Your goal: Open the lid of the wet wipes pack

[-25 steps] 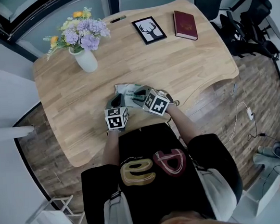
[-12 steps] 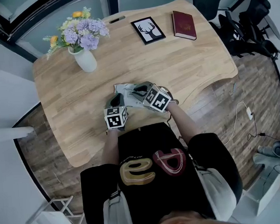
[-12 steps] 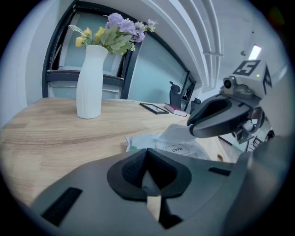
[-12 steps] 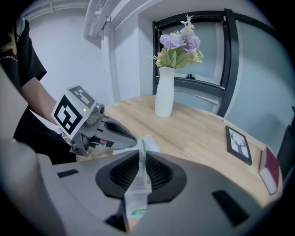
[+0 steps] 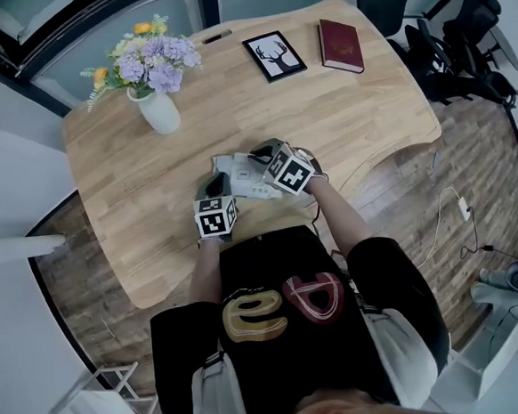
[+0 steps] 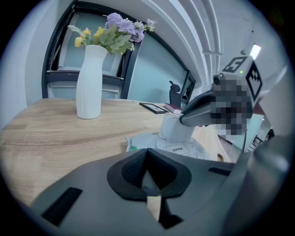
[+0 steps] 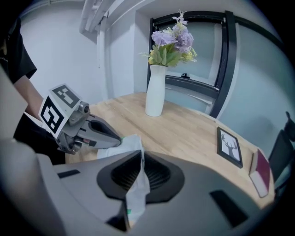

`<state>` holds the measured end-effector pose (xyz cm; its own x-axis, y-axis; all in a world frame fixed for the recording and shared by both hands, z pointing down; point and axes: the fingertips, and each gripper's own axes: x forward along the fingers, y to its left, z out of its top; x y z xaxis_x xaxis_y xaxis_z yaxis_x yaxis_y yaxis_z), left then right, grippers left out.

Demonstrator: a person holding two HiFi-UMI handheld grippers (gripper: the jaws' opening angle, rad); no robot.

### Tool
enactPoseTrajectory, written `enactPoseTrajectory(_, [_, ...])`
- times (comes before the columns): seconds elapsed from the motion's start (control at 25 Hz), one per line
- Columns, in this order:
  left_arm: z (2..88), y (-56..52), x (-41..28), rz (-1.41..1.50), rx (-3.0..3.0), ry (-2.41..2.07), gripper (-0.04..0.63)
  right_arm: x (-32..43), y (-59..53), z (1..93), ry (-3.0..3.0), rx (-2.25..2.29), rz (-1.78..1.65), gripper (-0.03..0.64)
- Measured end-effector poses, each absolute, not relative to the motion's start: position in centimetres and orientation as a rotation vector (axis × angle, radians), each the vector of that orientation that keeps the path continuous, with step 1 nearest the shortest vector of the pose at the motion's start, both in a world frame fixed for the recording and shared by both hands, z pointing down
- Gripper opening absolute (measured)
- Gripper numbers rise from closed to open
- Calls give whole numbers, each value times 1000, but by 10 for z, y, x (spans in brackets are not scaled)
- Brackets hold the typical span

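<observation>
Light wooden table [image 5: 350, 114] with a curved front edge; person in a black top [image 5: 288, 351] at that edge. Far left on the table: white ceramic vase of purple and yellow flowers [image 5: 160, 111]. Far right: dark red hardcover book [image 5: 342, 46], black-framed deer picture [image 5: 276, 56] beside it. White soft-film wet wipes pack [image 5: 242, 181] lies near the front edge, between the two grippers. Left gripper [image 6: 147, 168]: jaws together, nipping a thin pale edge at the pack's near end. Right gripper [image 7: 138, 170]: jaws closing, pinched on a fold of the pack's white film, which stands up from the pack's top. Small "OPEN" label [image 6: 177, 149] lies flat on the pack, just in front of that raised fold.
</observation>
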<state>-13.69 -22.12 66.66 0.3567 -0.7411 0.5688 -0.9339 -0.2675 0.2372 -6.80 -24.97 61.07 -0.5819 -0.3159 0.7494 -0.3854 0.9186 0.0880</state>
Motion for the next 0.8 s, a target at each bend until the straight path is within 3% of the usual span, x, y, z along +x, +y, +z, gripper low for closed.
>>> enactPoseTrajectory(0.8, [666, -221, -136, 493, 2086, -1470, 17, -57, -281, 635, -2229, 575, 348, 67])
